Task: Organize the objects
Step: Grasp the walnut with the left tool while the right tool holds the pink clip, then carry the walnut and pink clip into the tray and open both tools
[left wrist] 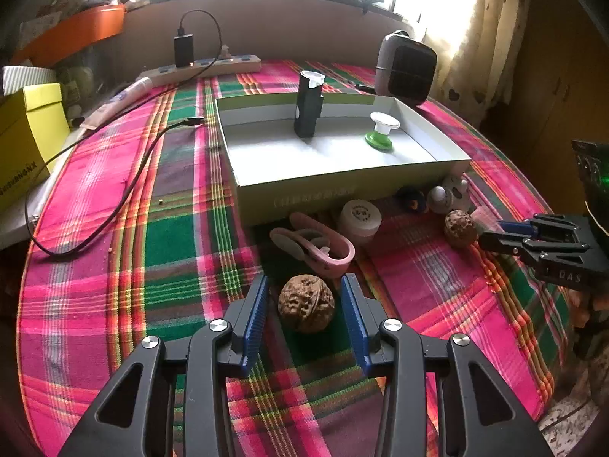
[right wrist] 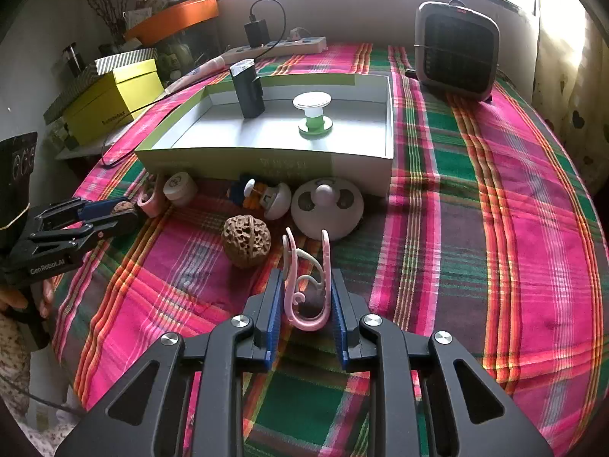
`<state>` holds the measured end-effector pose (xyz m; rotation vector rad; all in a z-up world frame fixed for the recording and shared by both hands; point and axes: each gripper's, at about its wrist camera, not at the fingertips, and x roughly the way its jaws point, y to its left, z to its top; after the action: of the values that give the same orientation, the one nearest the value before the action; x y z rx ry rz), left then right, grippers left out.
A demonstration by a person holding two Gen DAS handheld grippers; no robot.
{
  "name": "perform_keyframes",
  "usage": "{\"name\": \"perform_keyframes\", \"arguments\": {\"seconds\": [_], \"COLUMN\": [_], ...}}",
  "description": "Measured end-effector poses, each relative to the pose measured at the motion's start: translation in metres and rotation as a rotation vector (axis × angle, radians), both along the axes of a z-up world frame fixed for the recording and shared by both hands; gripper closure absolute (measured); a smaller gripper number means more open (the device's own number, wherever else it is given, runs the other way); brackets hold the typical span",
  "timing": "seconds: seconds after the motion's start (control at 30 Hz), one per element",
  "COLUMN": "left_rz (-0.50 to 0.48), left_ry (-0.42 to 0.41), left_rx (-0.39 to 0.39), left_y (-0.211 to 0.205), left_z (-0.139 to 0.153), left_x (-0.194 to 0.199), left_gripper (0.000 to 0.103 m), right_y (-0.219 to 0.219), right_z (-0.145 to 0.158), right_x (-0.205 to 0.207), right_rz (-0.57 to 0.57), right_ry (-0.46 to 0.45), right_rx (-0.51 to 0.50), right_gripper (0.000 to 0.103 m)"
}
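Note:
My left gripper stands open around a brown walnut that lies on the plaid cloth, with a small gap at each blue pad. My right gripper is shut on a thin pink clip whose prongs point away from me. In the left wrist view the right gripper sits at the right, beside a second walnut. The shallow green box holds an upright black device and a white and green spool.
Along the box's front wall lie a pink looped holder, a white jar, a small toy figure and a white round gadget. A heater, a power strip, a cable and a yellow box ring the table.

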<state>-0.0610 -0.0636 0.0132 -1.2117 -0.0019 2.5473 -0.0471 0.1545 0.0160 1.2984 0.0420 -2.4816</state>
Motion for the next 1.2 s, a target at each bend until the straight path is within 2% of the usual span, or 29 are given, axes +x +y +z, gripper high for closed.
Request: {"name": "perform_keyframes", "arguments": {"seconds": [0.03, 0.2, 0.4, 0.53, 0.7, 0.8, 0.9, 1.2], "left_rz": [0.0, 0.005, 0.007, 0.008, 0.02, 0.019, 0.015, 0.01], "left_ry": [0.001, 0.005, 0.021, 0.027, 0.029, 0.032, 0.034, 0.036], "left_rx": [-0.002, -0.014, -0.047, -0.08, -0.085, -0.095, -0.101, -0.108], "left_y": [0.0, 0.002, 0.007, 0.013, 0.014, 0.015, 0.017, 0.019], "left_z": [0.0, -0.001, -0.003, -0.003, -0.003, -0.003, -0.003, -0.002], "left_x": [0.0, 0.0, 0.002, 0.001, 0.001, 0.002, 0.003, 0.004], "left_gripper": [0.065, 0.065, 0.066, 0.066, 0.066, 0.076, 0.076, 0.076], "right_y": [0.0, -0.008, -0.019, -0.016, -0.011, -0.011, -0.007, -0.005], "right_z": [0.0, -0.001, -0.003, -0.003, -0.003, -0.003, -0.002, -0.002], "right_x": [0.0, 0.0, 0.002, 0.001, 0.0, 0.001, 0.001, 0.001], "right_rz": [0.006, 0.025, 0.029, 0.02, -0.007, -0.014, -0.028, -0.028], "right_ry": [0.002, 0.019, 0.053, 0.056, 0.056, 0.06, 0.063, 0.066], "right_rx": [-0.001, 0.005, 0.091, 0.094, 0.103, 0.112, 0.111, 0.105], "right_gripper": [0.077, 0.056, 0.054, 0.055, 0.055, 0.057, 0.067, 0.078]}}
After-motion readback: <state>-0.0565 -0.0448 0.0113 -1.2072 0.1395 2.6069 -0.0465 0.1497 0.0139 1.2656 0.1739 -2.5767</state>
